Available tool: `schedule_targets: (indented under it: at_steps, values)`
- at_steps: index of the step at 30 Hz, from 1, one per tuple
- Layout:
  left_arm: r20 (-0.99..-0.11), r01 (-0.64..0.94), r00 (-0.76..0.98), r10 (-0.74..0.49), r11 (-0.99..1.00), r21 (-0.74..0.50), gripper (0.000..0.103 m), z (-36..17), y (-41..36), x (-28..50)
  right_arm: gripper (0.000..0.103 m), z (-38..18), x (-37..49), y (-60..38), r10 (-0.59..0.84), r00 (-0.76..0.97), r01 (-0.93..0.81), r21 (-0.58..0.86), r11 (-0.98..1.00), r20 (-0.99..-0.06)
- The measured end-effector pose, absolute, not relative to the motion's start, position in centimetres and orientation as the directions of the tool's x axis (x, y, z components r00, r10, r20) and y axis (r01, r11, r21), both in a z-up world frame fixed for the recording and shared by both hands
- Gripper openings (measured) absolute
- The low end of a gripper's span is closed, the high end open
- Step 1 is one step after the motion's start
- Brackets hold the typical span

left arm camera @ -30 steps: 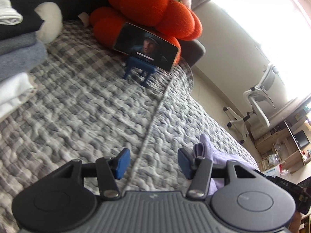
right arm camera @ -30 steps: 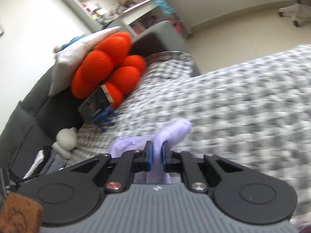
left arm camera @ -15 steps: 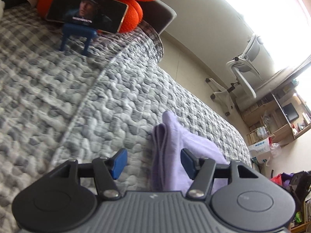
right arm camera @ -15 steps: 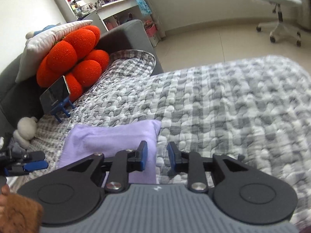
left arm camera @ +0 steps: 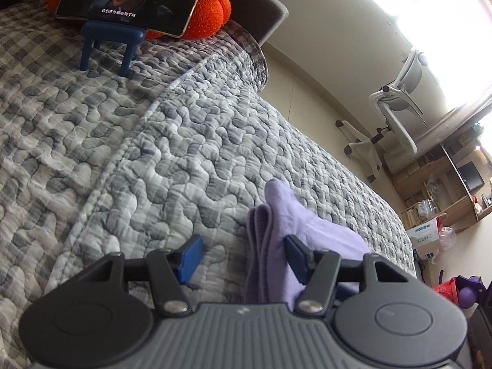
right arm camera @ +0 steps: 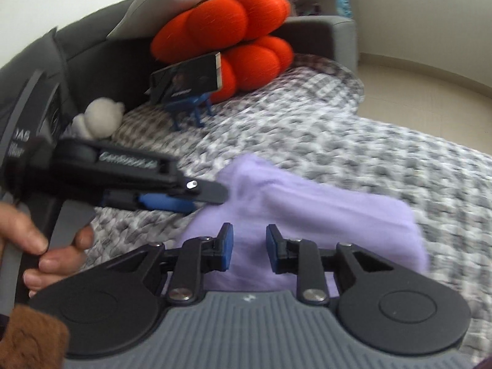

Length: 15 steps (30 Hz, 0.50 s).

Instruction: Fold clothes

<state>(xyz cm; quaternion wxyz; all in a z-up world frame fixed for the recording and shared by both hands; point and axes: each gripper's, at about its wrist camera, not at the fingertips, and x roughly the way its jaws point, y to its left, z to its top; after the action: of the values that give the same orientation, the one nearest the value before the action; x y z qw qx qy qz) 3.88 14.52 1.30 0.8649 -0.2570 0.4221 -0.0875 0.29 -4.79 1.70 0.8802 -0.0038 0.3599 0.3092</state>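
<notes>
My grey-checked quilted bed (left arm camera: 172, 166) carried the folded lilac garment (right arm camera: 307, 212); both tools, left tool (left arm camera: 243, 255) closing around its edge and right tool (right arm camera: 247, 247), gaped. A phone (left arm camera: 129, 3) showed unreadable subtitles.

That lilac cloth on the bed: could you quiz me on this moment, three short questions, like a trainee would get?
1. True or false: the right gripper clamps the folded lilac garment.
2. What props up the phone?
A. a book
B. a small blue stand
C. a white chair
3. Fill in: the orange cushion sits at the ____ end of the checked quilt.

Key
1. False: its jaws stand apart above the cloth.
2. B
3. far (by the dark headboard)
</notes>
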Motion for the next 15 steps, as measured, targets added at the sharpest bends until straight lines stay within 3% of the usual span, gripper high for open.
schedule_targets:
  at_steps: [3,8,15]
  values:
    - [-0.69,-0.068,0.625,-0.364,0.856,-0.513,0.052,1.2,14.9,3.8,0.028,1.3,0.6,-4.5,0.565,0.522,-0.557,0.247,0.793,-0.639]
    - [-0.702,-0.088,0.636,-0.322,0.872,-0.481,0.051,1.8,16.0,2.9,0.028,2.1,1.3,-6.0,0.581,0.537,-0.524,0.298,0.798,-0.612]
    - [-0.661,-0.095,0.666,-0.345,0.84,-0.534,0.052,2.4,18.4,1.2,0.028,2.1,2.9,-4.7,0.551,0.574,-0.506,0.266,0.821,-0.606]
